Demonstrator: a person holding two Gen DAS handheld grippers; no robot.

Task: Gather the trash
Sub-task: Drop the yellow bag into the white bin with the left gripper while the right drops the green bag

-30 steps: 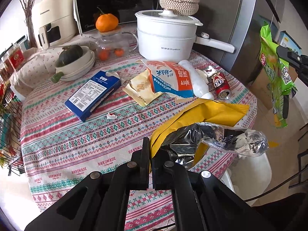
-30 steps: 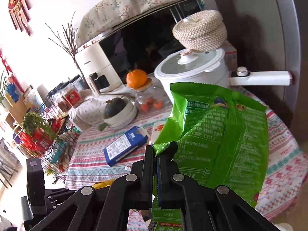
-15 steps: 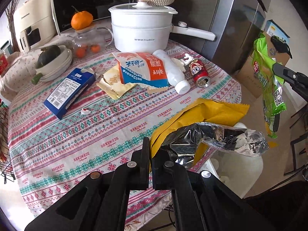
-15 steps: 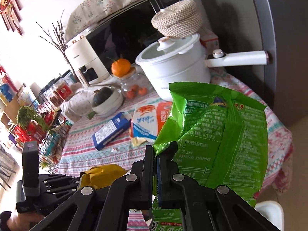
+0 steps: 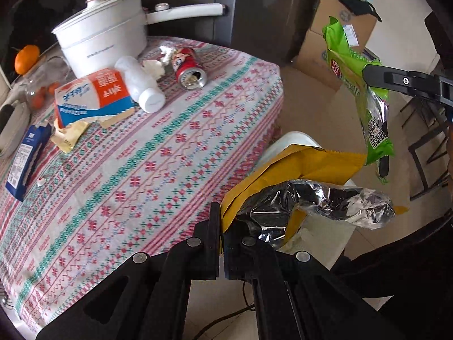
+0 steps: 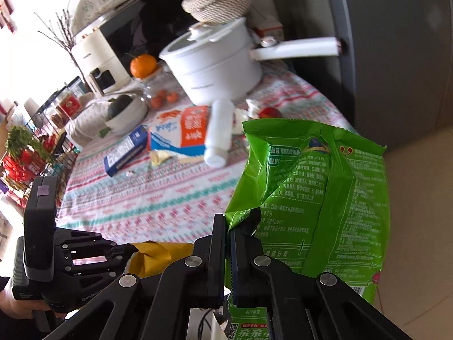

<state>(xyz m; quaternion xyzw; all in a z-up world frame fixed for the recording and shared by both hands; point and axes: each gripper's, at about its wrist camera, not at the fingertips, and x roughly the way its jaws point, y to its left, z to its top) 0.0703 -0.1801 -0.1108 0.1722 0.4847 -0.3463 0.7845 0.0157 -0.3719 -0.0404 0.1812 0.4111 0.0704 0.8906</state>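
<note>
My left gripper (image 5: 221, 221) is shut on a yellow snack bag (image 5: 286, 164) with a silver foil lining, held past the table's edge above a white bin (image 5: 325, 235). My right gripper (image 6: 228, 226) is shut on a green snack bag (image 6: 311, 192), held in the air beside the table; this bag also shows in the left wrist view (image 5: 354, 79). On the patterned tablecloth (image 5: 141, 170) lie a red can (image 5: 189, 69), a white bottle (image 5: 140, 85), an orange and white carton (image 5: 93, 96), a blue box (image 5: 24, 158) and a yellow wrapper (image 5: 68, 136).
A white pot (image 5: 102, 39) with a long handle and a woven lid stands at the table's back. An orange (image 5: 27, 58) and a glass jar sit left of it. A cardboard box (image 5: 337, 31) stands on the floor by the dark fridge.
Both grippers have moved right and away from the table with their bags. The yellow bag now hangs over the white bin instead of over the tablecloth.
</note>
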